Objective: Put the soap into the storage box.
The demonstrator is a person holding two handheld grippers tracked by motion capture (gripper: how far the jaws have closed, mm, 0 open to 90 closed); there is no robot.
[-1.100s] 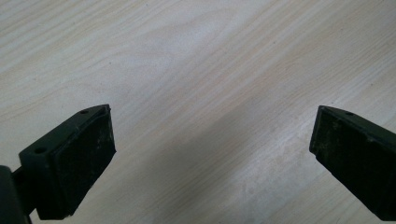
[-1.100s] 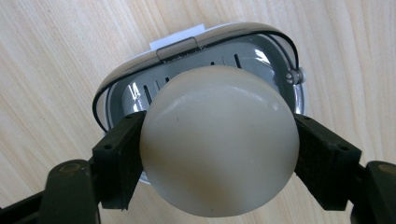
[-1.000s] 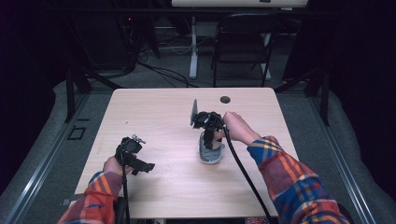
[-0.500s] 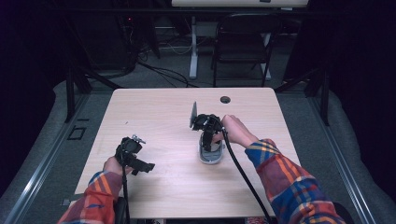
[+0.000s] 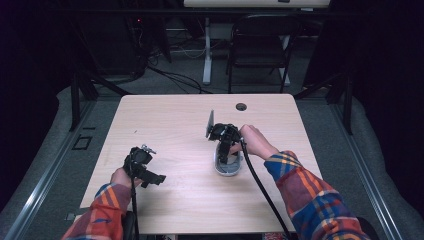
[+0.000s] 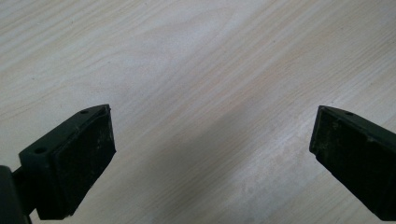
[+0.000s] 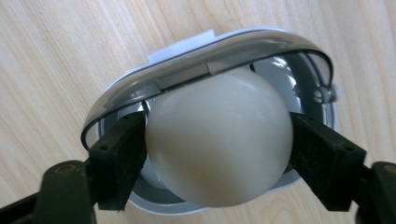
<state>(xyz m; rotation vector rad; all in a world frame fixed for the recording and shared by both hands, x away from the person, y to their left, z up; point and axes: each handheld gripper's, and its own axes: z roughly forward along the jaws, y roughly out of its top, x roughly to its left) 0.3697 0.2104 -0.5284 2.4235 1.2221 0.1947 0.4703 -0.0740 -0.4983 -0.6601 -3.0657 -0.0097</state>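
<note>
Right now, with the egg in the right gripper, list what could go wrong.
1. The right gripper clamps the smooth white egg at its sides; squeezing harder may crack it, loosening may drop it.
2. The egg sits under the slicer's hinged wire frame, so lifting could snag it.

Table (image 5: 190, 200): it lies before you, your forearms coming in over its near edge.
Left gripper (image 5: 142, 167): you hold it over the table's near left part, well apart from the rest.
Holder (image 5: 227, 167): it sits on the table right of centre.
Egg (image 7: 219, 140): it lies in the holder, between your right gripper's (image 7: 219, 154) jaws, touching both.
Chair (image 5: 260, 50): it stands behind the table's far edge.
</note>
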